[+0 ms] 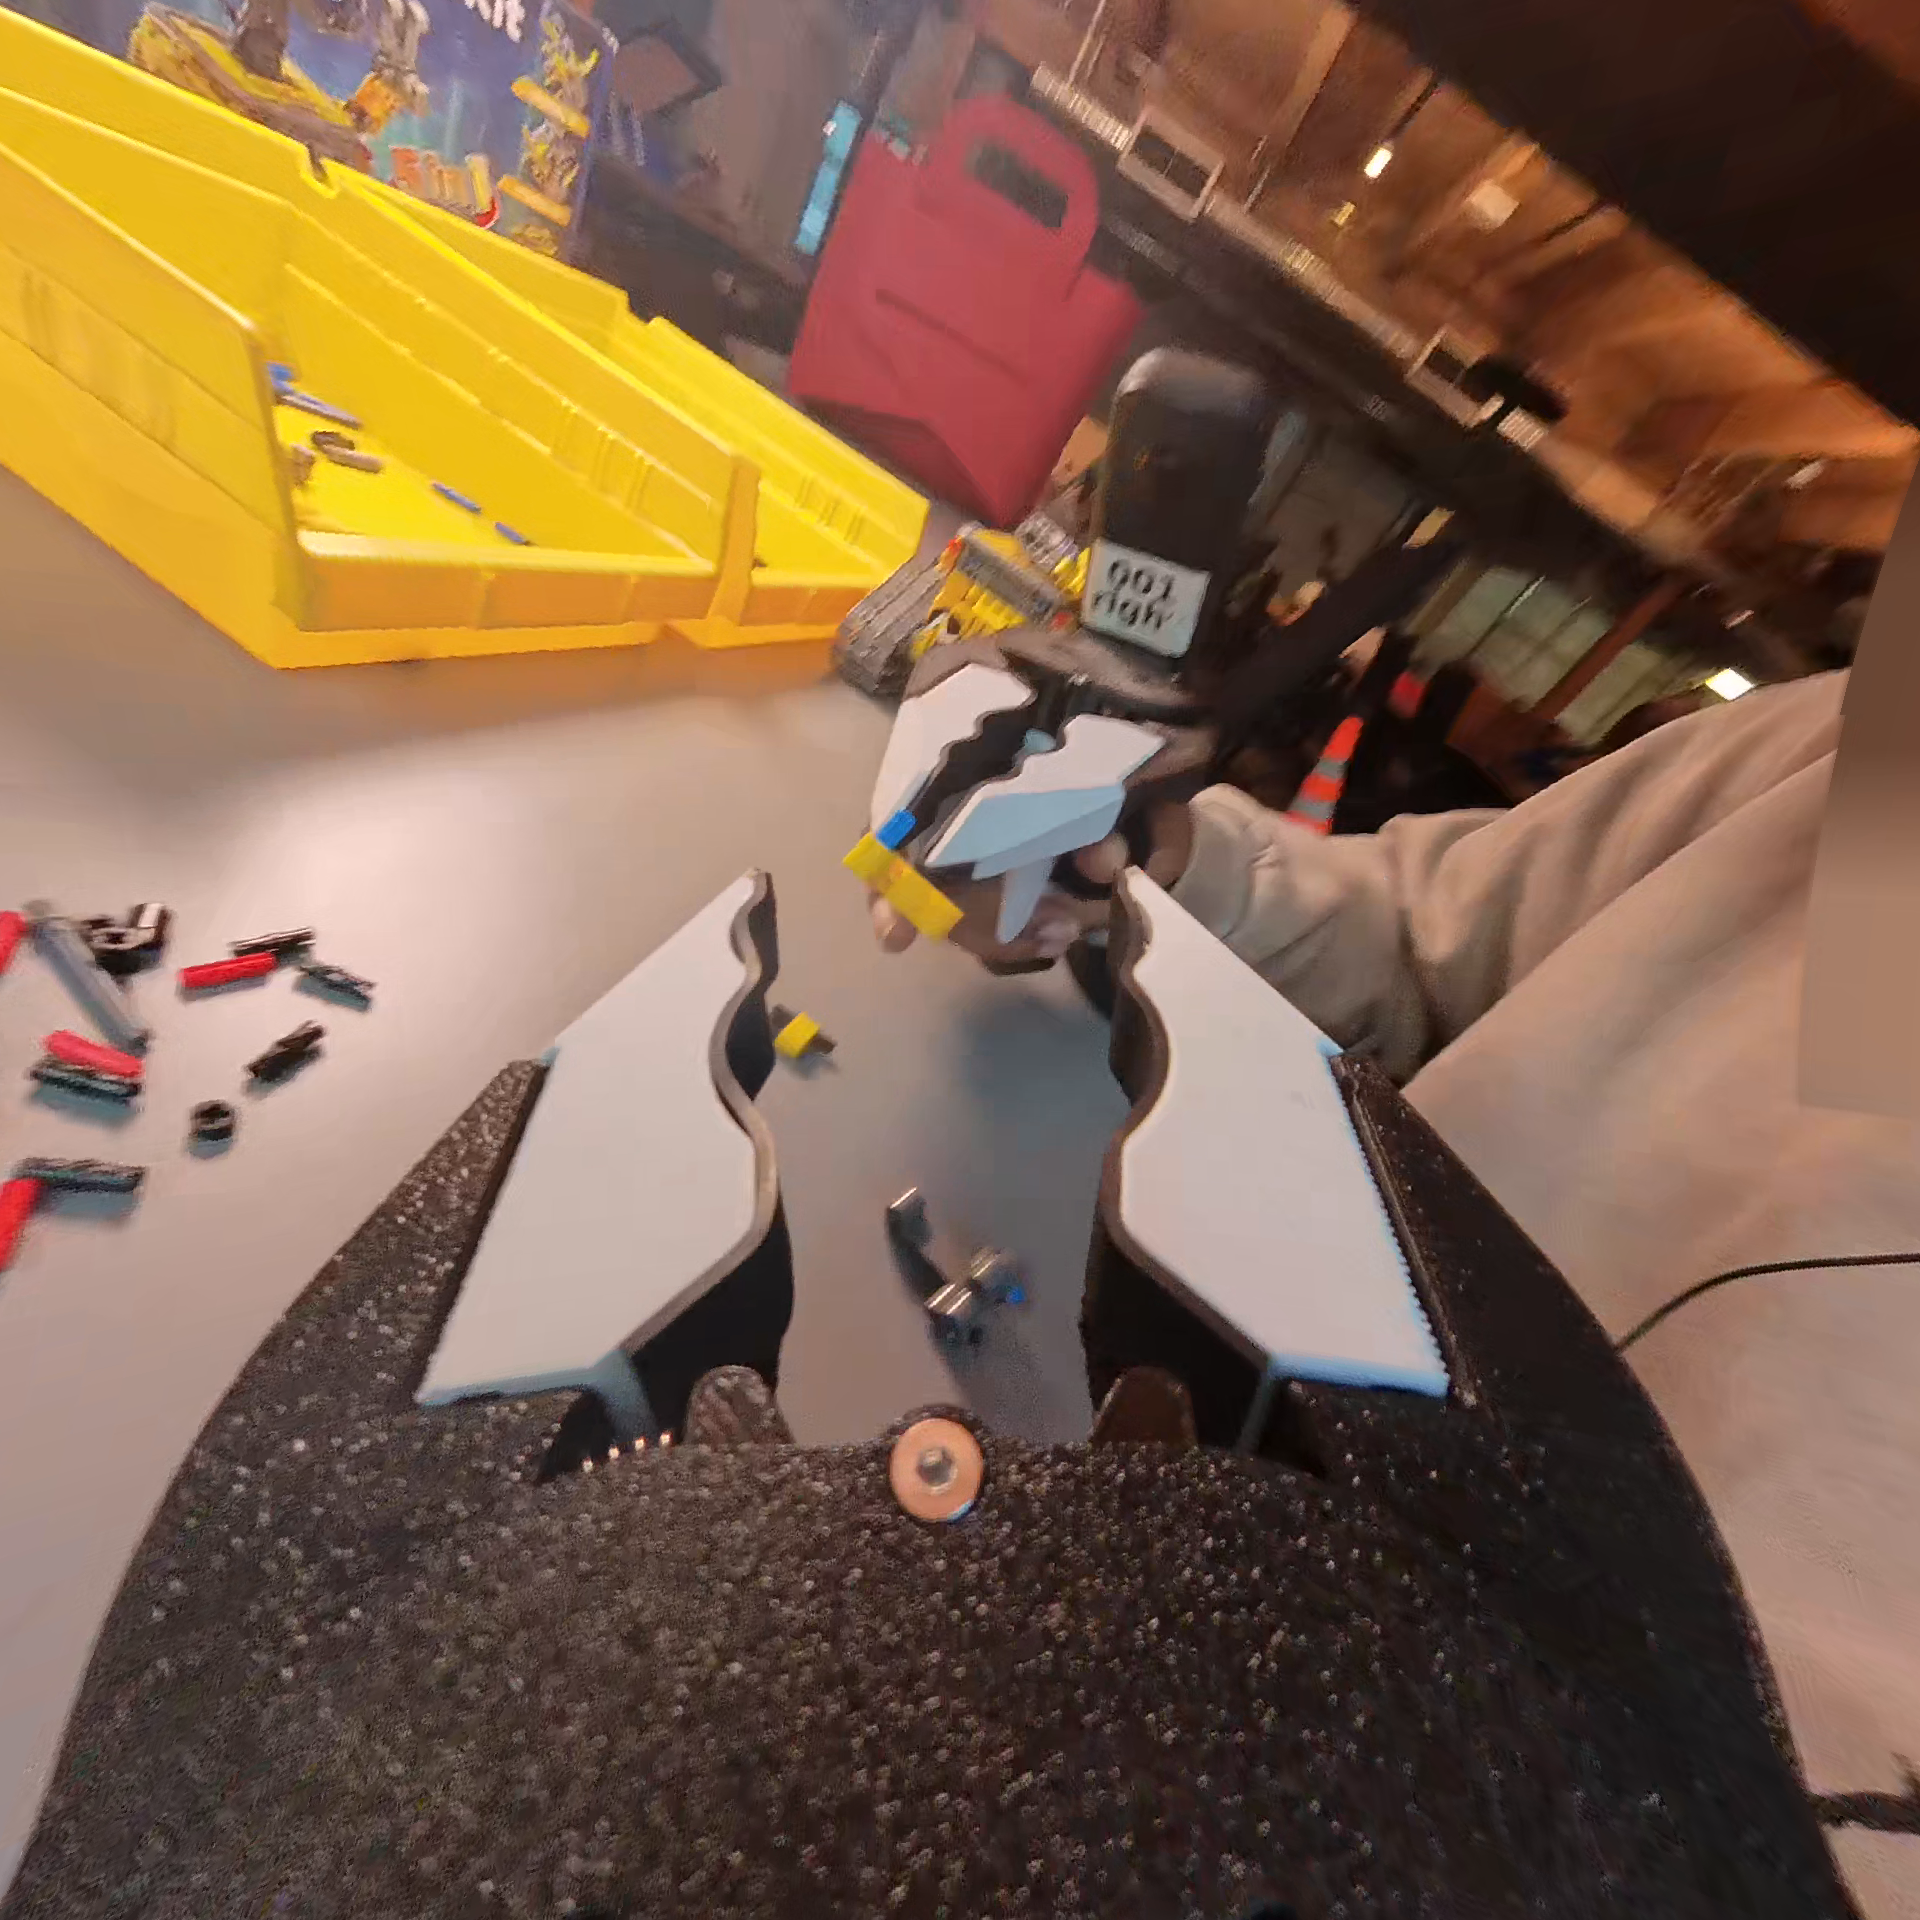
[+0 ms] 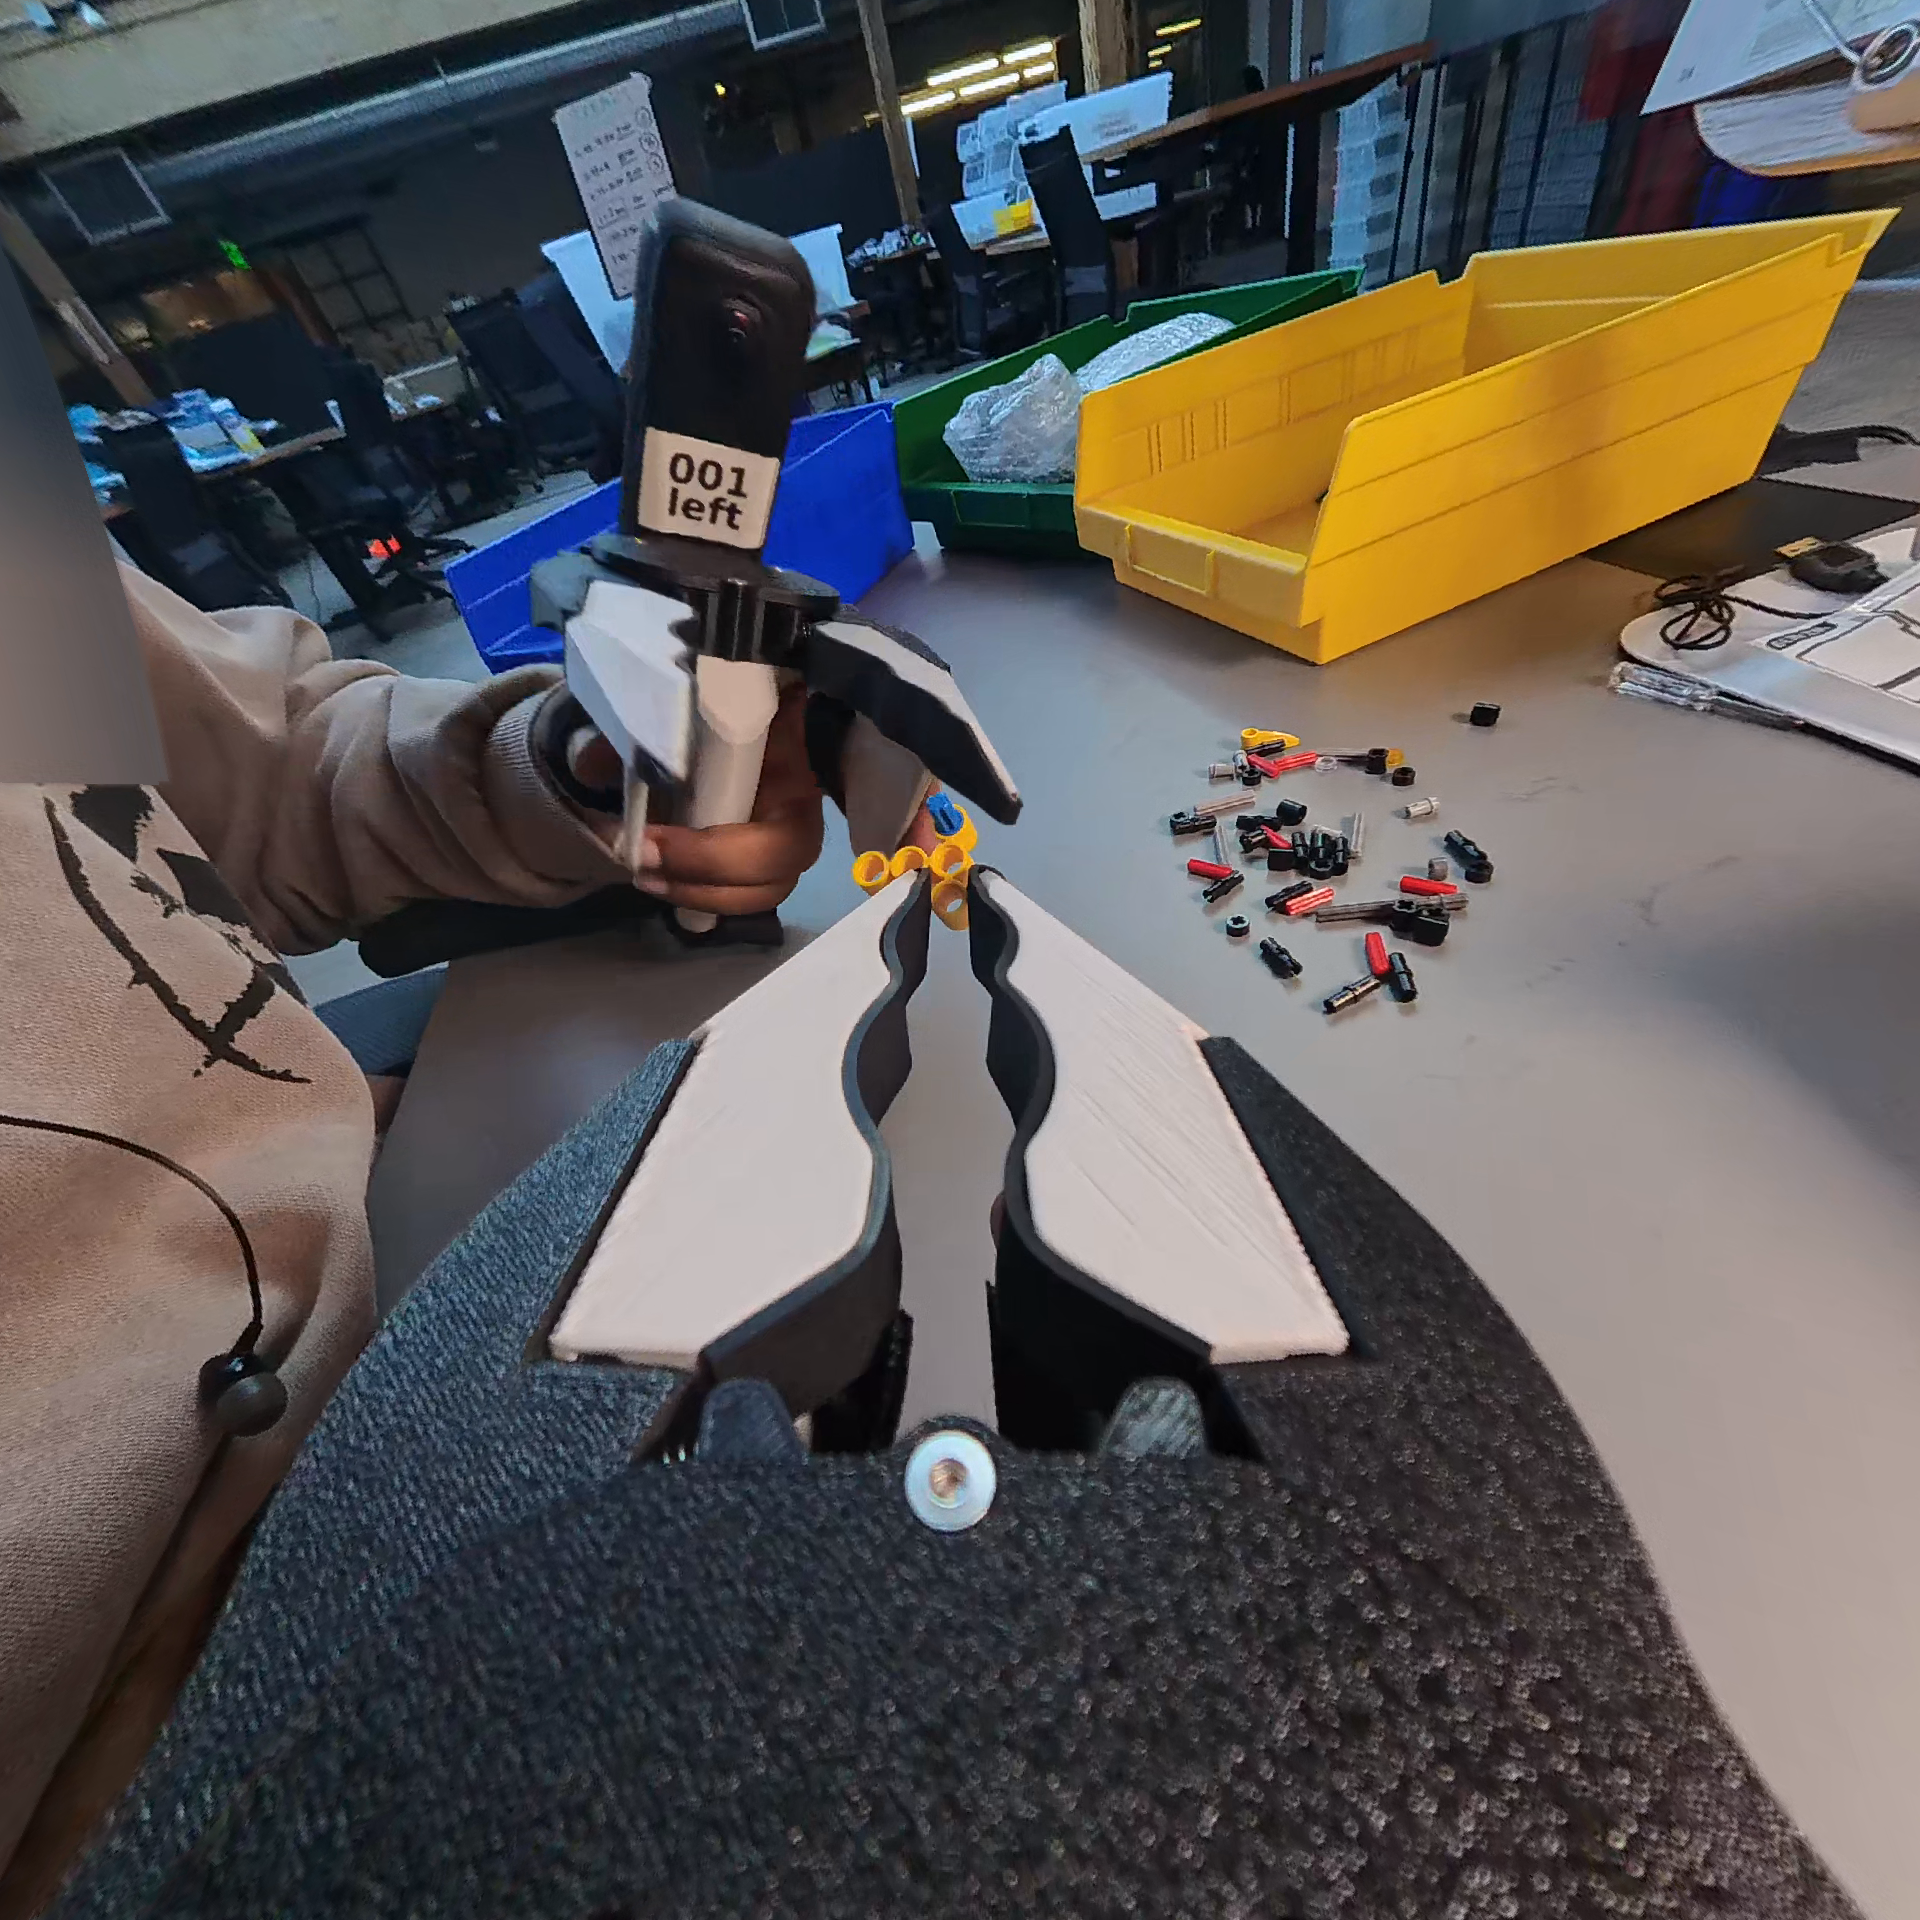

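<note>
A small yellow perforated beam [image 2: 940, 871] with a blue pin [image 2: 940, 812] stuck in its top end is held up above the grey counter [image 2: 1558, 1143], pinched at the tips of the right gripper [image 2: 948, 883], whose jaws are clamped on it. In the left wrist view the same piece [image 1: 902, 883] shows as a flat yellow bar with a blue stub, and the picture there is blurred. The left gripper [image 1: 940, 904] has its jaws wide apart with nothing between them, and its fingertips [image 2: 987, 790] stand just beside the blue pin; whether they touch it I cannot tell. Below on the counter lie a single small yellow brick [image 1: 798, 1034] and a little dark grey part with metal ends [image 1: 951, 1273]. Farther out is a scatter of small red, black and grey pins and connectors [image 2: 1325, 868]. Beyond that stands a yellow bin [image 2: 1455, 447], its floor mostly hidden in that view; a yellow bin [image 1: 499, 540] in the left wrist view holds a few small blue and dark pieces. Beside it, a green bin [image 2: 987, 499] holds bundles of clear wrap, and a blue bin [image 2: 831, 509] stands behind the left gripper.
</note>
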Available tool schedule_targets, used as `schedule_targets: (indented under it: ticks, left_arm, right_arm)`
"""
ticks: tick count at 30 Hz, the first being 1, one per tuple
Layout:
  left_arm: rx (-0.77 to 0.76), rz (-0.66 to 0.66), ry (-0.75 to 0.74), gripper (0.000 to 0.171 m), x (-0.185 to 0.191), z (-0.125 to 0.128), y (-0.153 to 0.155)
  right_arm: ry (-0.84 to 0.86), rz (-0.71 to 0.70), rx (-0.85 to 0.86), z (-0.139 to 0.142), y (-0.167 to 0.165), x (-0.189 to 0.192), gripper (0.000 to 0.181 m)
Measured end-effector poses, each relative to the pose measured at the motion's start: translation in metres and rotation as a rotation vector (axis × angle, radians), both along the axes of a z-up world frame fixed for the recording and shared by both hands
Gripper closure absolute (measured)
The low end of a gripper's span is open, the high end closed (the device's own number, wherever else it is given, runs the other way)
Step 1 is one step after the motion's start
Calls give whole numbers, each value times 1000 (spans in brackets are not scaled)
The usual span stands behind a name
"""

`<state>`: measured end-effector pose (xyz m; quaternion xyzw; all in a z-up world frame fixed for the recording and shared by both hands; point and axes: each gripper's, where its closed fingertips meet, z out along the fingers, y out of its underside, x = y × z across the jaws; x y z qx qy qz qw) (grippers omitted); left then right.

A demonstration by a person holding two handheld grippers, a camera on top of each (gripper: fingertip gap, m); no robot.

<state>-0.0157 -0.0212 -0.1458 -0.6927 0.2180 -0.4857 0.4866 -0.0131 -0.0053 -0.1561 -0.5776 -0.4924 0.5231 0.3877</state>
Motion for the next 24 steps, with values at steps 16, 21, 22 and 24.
schedule_targets:
  ticks: [16, 21, 22, 24]
  left_arm:
    - [181, 88, 368, 165, -7, -22, 5]
    - [136, 19, 45, 165, -11, 14, -3]
    - [139, 4, -15, 165, -11, 20, -5]
    - [144, -44, -88, 165, -7, 26, -11]
  right_arm:
    - [-36, -4, 75, -4, -5, -2, 181]
    - [51, 48, 1, 11, -9, 3, 158]
    - [68, 77, -25, 14, -14, 2, 152]
    - [129, 124, -67, 24, -24, 0, 149]
